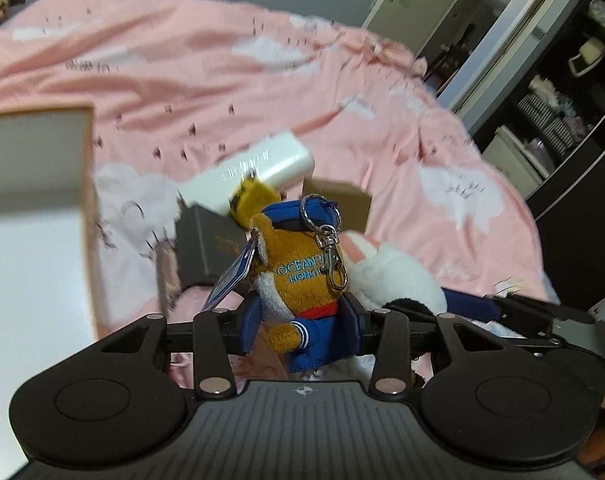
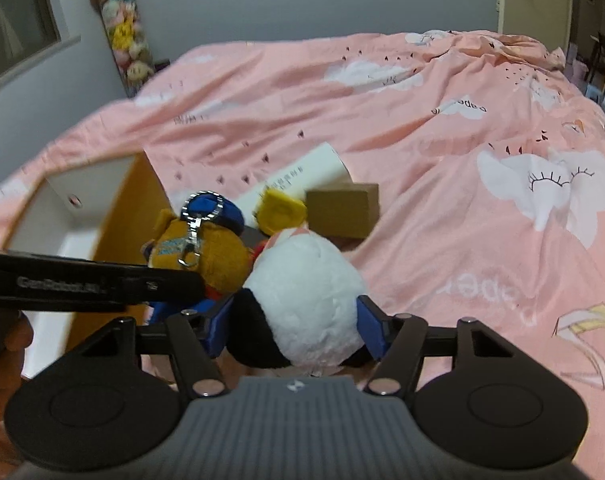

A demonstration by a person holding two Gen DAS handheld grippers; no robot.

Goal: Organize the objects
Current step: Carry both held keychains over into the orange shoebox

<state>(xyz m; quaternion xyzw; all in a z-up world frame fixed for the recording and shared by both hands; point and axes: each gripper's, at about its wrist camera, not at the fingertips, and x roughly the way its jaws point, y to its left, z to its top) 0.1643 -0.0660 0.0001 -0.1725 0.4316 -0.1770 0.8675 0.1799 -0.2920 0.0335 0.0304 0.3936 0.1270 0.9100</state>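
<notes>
My left gripper [image 1: 300, 322] is shut on a brown plush keychain toy [image 1: 298, 276] in a blue sailor suit, with a metal clip and a paper tag. It also shows in the right wrist view [image 2: 198, 256]. My right gripper [image 2: 294, 328] is shut on a white and black plush toy [image 2: 306, 300], which also shows in the left wrist view [image 1: 398, 280]. Both toys are held side by side above the pink bed. An open white box [image 2: 82, 216] with an orange outer wall lies to the left; it also shows in the left wrist view [image 1: 34, 208].
On the pink cloud-print bedspread [image 2: 442, 184] lie a long white box [image 1: 254, 168], a dark grey box [image 1: 210, 240], a brown cardboard box [image 2: 342, 212] and a yellow plush piece [image 2: 282, 212]. Dark shelves [image 1: 562, 120] stand to the right of the bed. A hanging column of plush toys [image 2: 122, 32] is at the far wall.
</notes>
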